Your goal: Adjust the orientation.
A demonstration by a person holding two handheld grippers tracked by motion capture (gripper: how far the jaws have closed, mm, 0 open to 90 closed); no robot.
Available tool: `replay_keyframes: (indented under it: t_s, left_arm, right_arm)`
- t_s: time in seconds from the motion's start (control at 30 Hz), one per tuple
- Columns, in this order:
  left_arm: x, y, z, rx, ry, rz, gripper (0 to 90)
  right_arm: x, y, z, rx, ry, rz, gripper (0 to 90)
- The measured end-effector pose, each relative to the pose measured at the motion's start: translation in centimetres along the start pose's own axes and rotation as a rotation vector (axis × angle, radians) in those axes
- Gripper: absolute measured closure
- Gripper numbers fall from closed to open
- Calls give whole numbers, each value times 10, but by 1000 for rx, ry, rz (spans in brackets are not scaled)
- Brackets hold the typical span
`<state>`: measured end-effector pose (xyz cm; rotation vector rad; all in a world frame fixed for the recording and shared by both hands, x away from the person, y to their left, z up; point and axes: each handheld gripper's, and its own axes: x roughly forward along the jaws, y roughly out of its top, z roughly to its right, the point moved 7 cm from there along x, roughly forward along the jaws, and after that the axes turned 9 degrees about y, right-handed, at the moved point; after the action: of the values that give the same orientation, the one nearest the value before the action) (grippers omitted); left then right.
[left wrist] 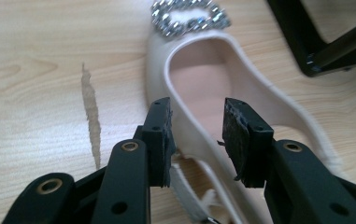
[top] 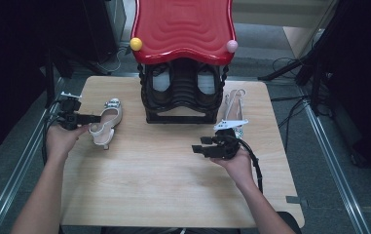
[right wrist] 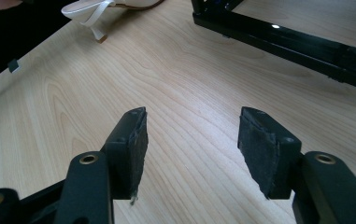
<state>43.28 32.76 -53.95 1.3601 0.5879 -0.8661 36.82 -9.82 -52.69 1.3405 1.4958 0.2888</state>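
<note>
Left gripper view shows the left gripper (left wrist: 196,135) released, its jaws apart on either side of the cream shoe's (left wrist: 203,88) side wall without pressing it. The shoe lies on the table (top: 173,165), left of the black rack (top: 182,92). The right gripper (top: 200,145) hangs open over bare wood.

This looks like a lab or recording studio set up for handling trials. A small light-wood table (top: 173,185) stands alone on grey carpet (top: 348,161), flanked by metal floor rails (top: 331,161). Black stands (top: 314,68) and loose cables (top: 285,63) crowd the dark far corners, and a red-topped black shoe rack (top: 183,58) sits at the table's far edge.
</note>
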Motion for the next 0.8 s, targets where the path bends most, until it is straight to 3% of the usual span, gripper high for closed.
replay_keyframes:
  t_s: [0.1,0.4,0.47,0.57,0.8]
  left_arm:
    - [6,-1,-3,-19,13,4,634]
    - [23,-8,-4,-20,29,-18,687]
    - [25,-8,-3,-51,12,-10,736]
    - [26,-8,-3,-49,53,14,798]
    - [23,-10,-6,-78,28,3,861]
  right_arm:
    - [-2,-2,1,10,-8,2,439]
    - [-12,-9,3,24,-31,20,438]
    - [-14,-10,4,26,-38,22,438]
    - [-17,-12,5,31,-47,24,438]
    - [-21,-18,8,43,-64,30,438]
